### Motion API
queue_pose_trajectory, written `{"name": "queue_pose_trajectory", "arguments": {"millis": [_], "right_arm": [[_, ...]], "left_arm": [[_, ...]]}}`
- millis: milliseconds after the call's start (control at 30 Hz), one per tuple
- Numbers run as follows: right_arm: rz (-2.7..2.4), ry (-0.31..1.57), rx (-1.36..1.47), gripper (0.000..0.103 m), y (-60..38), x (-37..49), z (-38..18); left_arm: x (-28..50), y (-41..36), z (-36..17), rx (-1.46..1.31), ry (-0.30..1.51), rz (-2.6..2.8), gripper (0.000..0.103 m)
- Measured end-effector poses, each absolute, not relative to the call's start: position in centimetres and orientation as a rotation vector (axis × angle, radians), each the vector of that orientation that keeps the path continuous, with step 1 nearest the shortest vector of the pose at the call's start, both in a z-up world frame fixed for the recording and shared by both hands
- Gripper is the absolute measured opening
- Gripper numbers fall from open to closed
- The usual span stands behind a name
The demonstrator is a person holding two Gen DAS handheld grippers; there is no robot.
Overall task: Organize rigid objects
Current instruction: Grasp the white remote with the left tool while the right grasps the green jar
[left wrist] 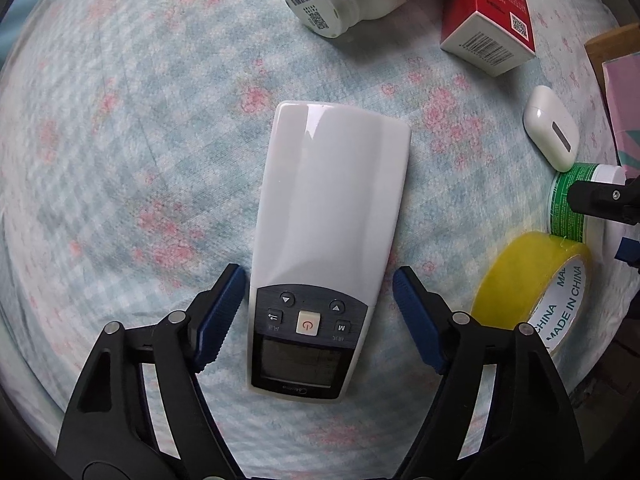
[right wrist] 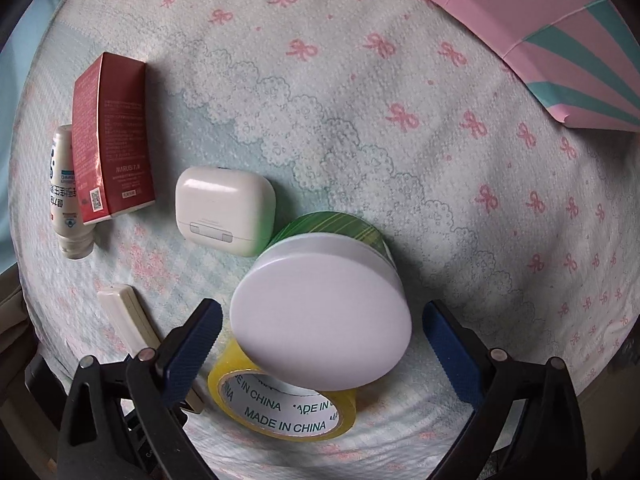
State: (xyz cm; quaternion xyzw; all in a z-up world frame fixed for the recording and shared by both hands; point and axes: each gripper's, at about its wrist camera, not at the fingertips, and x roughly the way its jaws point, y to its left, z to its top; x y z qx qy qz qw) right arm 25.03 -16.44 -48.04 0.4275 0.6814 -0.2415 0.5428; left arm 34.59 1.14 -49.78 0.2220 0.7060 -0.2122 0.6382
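Yellow tape roll (right wrist: 280, 404) half hidden under white jar (right wrist: 320, 320).

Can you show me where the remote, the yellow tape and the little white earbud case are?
remote (left wrist: 320, 216), left wrist view, on its plain white back half.
yellow tape (right wrist: 288, 420), right wrist view, on its printed inner ring.
earbud case (right wrist: 224, 208), right wrist view, on its lid.

Bow-printed bedsheet (right wrist: 400, 128); pink-and-teal striped box, perhaps (right wrist: 560, 48), at its edge.
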Motion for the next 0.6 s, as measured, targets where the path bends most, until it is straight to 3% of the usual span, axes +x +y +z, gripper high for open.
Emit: {"name": "queue_pose_trajectory", "arguments": {"millis": [67,167,600], "right_arm": [[-0.572,1.632,1.027,0.088,-16.1,25.0,-48.8],[-0.589,1.653,1.026,0.066,-15.6,25.2,-49.4],[-0.560,1.652,0.993,0.065,-15.5,25.3,-49.1]], "left_arm": [[34.9,1.0,-49.8,0.511,1.620,-0.483,0.067],[36.3,0.0,-49.7,0.535,1.620,-0.485,0.057],[35.4,0.9,-48.8,0.467,1.599,-0.477,0.057]]}}
